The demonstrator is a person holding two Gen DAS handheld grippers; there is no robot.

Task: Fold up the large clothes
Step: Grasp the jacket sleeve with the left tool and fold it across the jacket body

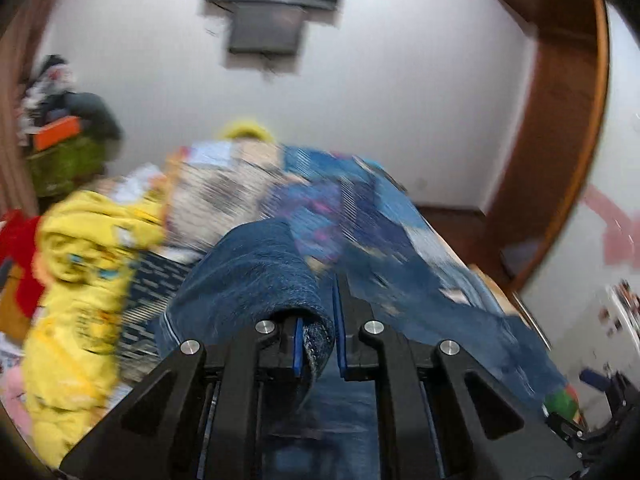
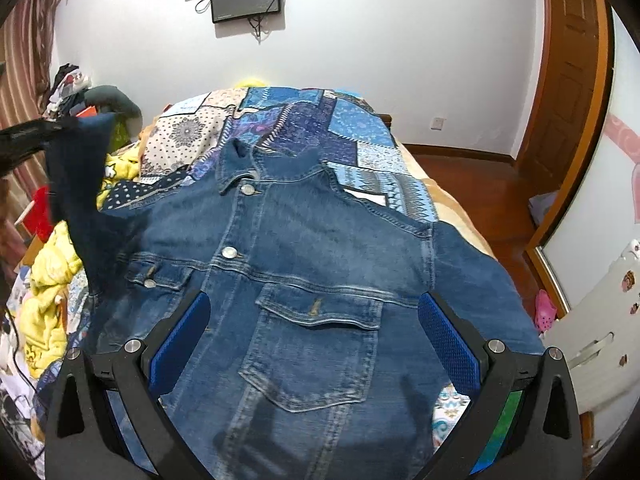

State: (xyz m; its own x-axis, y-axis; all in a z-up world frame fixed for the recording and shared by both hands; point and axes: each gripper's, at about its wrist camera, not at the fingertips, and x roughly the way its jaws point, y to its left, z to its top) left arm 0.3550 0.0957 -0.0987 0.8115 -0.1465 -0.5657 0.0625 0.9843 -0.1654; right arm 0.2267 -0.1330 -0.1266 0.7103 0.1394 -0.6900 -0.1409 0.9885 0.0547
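Sleeve (image 2: 76,184) of the denim jacket (image 2: 304,280) hangs lifted at the far left, pinched in the closed left gripper (image 1: 318,332), while the jacket's body lies front-up and buttoned on the patchwork bedspread (image 2: 304,124). Over the chest pocket (image 2: 316,344) hovers the right gripper (image 2: 314,344), jaws wide and empty. The sleeve fold seems under way; next, that sleeve likely needs carrying rightward across the chest and laying flat.

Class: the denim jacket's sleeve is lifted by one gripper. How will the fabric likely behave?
The denim jacket probably drapes floppily: its sleeve hangs from the left gripper. Thick seams suggest some weight. Woven cloth likely won't slip.
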